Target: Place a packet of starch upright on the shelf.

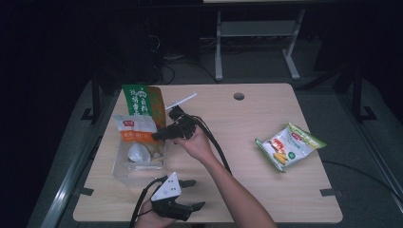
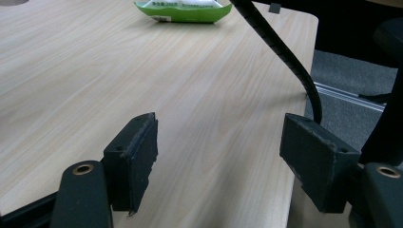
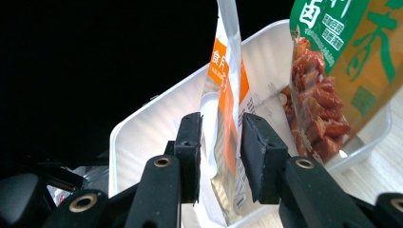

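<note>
High view: my right tongs pinch the orange packet over the clear bin beside the green bag; my left tongs idle agape. Probably one green snack pack remains on the tabletop.

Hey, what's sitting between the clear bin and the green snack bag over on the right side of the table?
Only the person's right hand with its tool and cable; otherwise bare table, per the high view.
</note>
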`<state>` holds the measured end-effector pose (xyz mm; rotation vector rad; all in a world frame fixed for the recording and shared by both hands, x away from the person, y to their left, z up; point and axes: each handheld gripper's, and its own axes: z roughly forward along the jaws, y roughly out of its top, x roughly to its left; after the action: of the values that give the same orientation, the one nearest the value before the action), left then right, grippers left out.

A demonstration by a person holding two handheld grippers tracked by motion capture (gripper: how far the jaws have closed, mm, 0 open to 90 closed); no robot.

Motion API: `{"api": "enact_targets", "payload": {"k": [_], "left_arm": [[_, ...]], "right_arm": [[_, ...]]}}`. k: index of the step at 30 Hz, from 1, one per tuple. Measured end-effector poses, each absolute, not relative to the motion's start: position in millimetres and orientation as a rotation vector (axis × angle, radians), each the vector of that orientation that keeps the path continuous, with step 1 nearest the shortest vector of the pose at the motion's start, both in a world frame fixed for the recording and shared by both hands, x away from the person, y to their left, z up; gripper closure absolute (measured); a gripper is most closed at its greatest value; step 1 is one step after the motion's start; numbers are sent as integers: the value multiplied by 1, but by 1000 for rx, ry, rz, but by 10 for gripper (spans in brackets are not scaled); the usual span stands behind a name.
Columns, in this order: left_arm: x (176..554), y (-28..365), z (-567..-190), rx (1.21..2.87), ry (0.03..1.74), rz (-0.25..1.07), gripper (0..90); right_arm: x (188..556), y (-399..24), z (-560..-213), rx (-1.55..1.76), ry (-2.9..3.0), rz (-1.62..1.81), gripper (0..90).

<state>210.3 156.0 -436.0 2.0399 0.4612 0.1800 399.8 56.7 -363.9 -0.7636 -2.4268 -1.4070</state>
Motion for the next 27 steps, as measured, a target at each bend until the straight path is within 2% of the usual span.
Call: {"api": "enact_targets", "payload": {"k": [14,27], "left_arm": [[212,157,-436,2043,463,181,281],[213,156,-437,2048,469,179,281]], "right_arm": [[393,30,-363,-784,-2418,-1420,636],[383,-15,-363,-846,-2387,-1474,583]]}}
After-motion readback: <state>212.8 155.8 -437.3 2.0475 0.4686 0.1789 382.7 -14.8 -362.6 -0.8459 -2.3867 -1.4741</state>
